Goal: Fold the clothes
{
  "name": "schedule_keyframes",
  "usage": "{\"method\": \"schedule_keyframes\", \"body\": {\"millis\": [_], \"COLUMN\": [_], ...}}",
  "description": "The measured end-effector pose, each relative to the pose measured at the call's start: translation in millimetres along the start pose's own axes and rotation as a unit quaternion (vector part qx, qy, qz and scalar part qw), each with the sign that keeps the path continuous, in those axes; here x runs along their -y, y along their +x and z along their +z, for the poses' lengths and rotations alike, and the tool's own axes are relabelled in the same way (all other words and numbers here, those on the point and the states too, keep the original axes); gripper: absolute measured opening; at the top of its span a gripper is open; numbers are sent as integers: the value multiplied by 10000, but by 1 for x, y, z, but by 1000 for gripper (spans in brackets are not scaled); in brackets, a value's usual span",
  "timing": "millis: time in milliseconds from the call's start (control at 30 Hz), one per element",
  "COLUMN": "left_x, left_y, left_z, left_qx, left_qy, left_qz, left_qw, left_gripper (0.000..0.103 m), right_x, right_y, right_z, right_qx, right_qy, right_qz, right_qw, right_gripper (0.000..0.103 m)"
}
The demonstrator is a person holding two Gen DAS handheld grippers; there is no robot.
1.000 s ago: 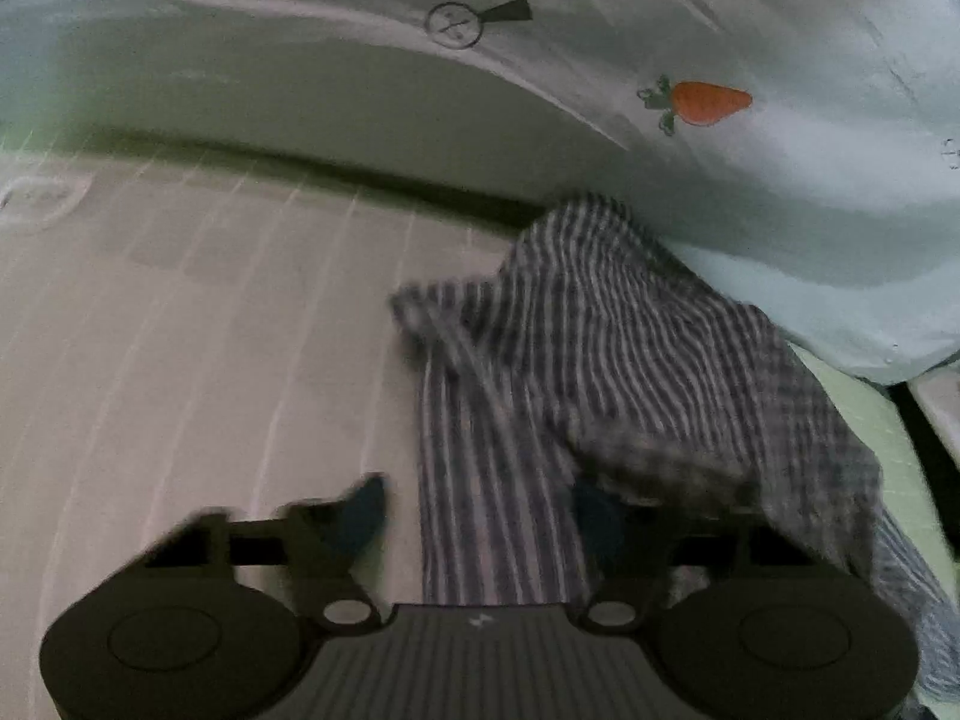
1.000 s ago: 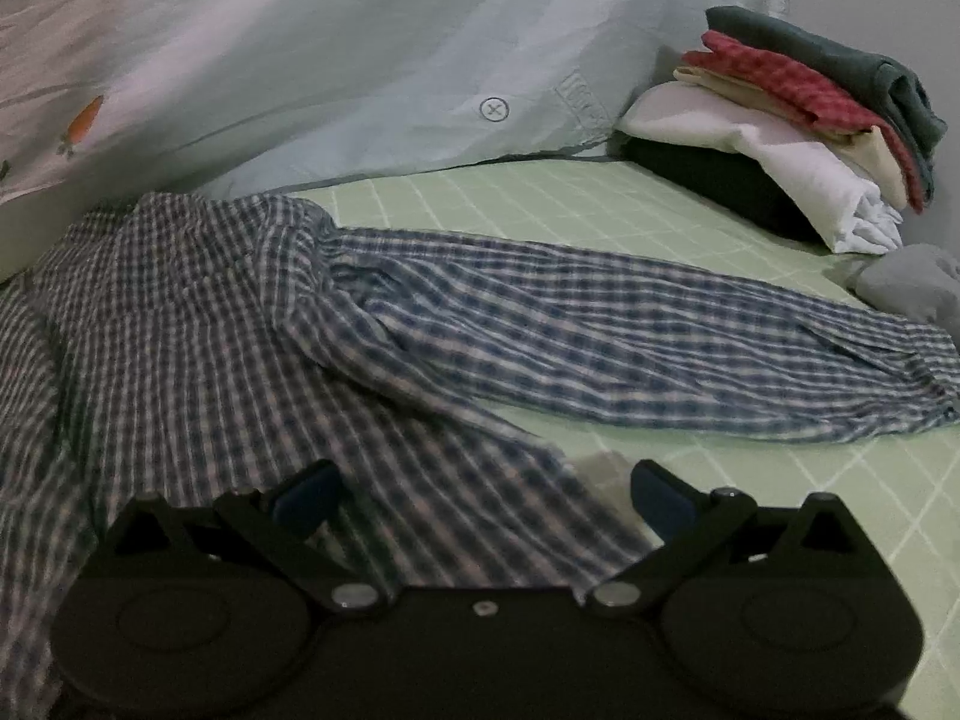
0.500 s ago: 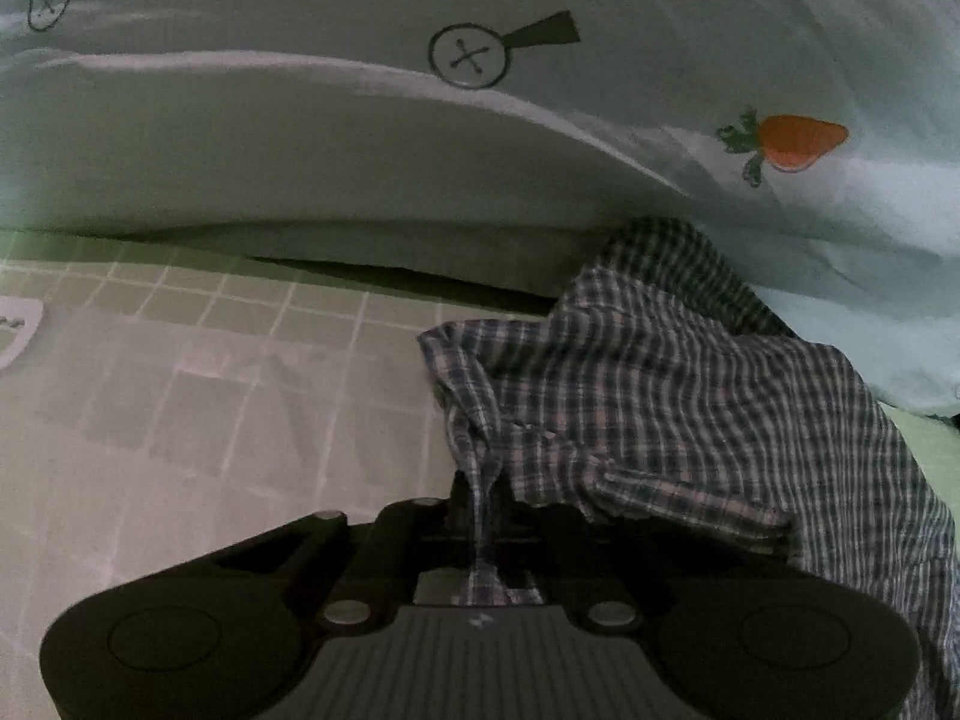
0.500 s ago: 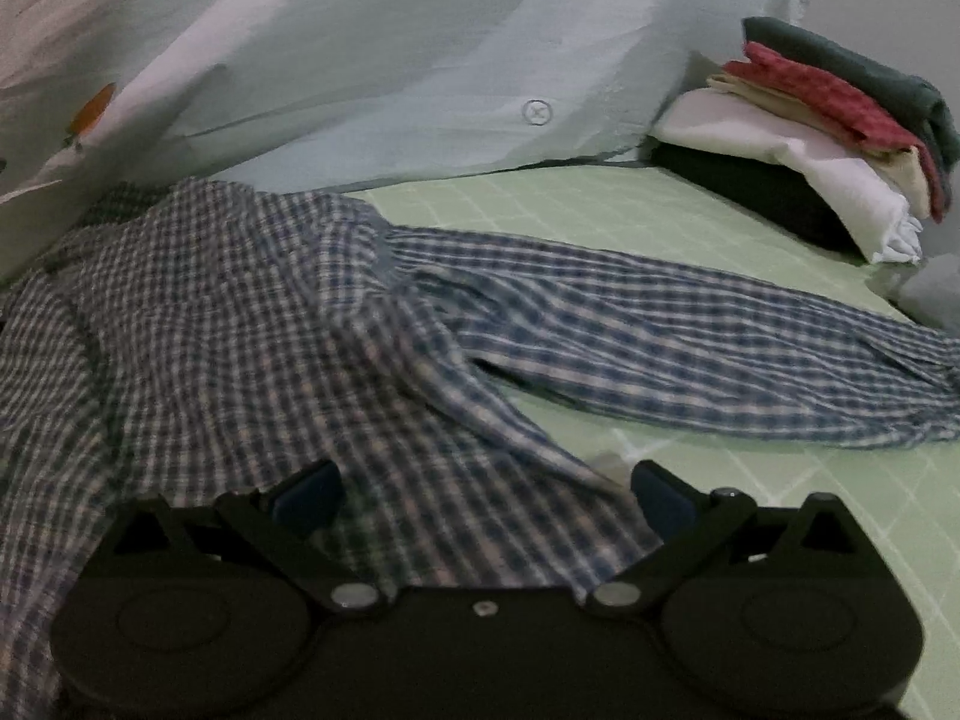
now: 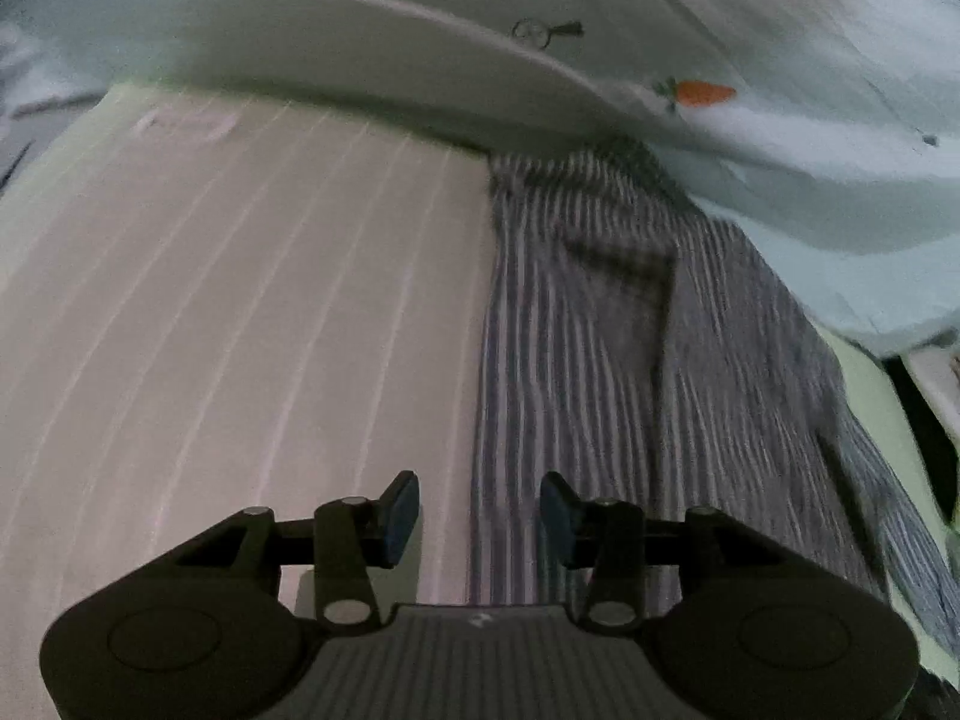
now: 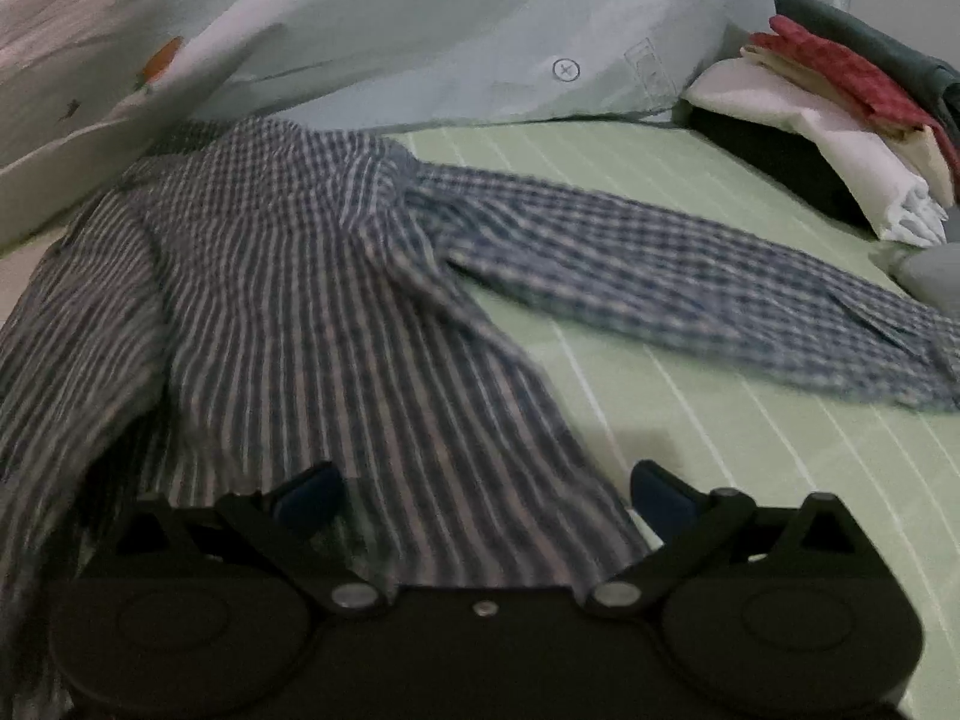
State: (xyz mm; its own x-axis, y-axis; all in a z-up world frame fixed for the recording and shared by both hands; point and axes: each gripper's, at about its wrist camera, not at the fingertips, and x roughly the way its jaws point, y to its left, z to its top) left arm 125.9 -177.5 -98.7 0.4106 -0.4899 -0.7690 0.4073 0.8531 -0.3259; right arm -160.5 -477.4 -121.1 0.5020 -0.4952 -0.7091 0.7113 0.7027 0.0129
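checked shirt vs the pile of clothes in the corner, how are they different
The checked shirt lies spread open on the bed, one sleeve stretched out to the right; the pile of clothes is folded and stacked. The shirt is one blue-and-white checked garment; the pile mixes white, cream, red checked and dark green pieces. The shirt lies just ahead of the right gripper; the pile sits far back. Both rest on the green sheet.
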Motion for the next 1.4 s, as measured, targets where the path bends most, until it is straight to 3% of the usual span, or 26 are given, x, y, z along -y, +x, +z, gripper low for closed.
{"method": "schedule_keyframes", "body": {"millis": [133,300,467,733,867,1033,1067,1133,1400], "left_x": [1,1,3,-5,-14,-29,-30,-30,-35], "left_y": [-35,-68,-91,-121,-130,-133,-133,-136,-165], "left_z": [-63,-119,-151,-193,-214,-235,-239,-246,-260], "left_qx": [-302,-481,-617,-950,-1030,-965,-987,-1024,-811], "left_qy": [-148,-268,-273,-707,-1357,-2555,-2655,-2720,-2868], "left_qz": [12,-105,-165,-485,-813,-1028,-1038,-993,-871], "left_qw": [9994,9984,9976,9918,9820,9565,9534,9517,9506], "left_gripper": [46,44,24,22,22,21,16,10,9], "right_x": [12,20,24,28,30,34,35,36,39], "right_y": [-26,-57,-78,-99,-111,-121,-122,-123,-131], "right_z": [-25,-53,-75,-96,-111,-124,-125,-127,-135], "right_qx": [-68,-103,-85,-150,-53,129,133,161,154], "right_qy": [-102,-232,-250,-258,-328,-498,-541,-608,-711], "right_qz": [107,217,239,231,307,487,532,604,726], "right_qw": [9999,9994,9994,9993,9990,9975,9970,9962,9947], "right_gripper": [103,103,103,103,103,103,103,103,103]}}
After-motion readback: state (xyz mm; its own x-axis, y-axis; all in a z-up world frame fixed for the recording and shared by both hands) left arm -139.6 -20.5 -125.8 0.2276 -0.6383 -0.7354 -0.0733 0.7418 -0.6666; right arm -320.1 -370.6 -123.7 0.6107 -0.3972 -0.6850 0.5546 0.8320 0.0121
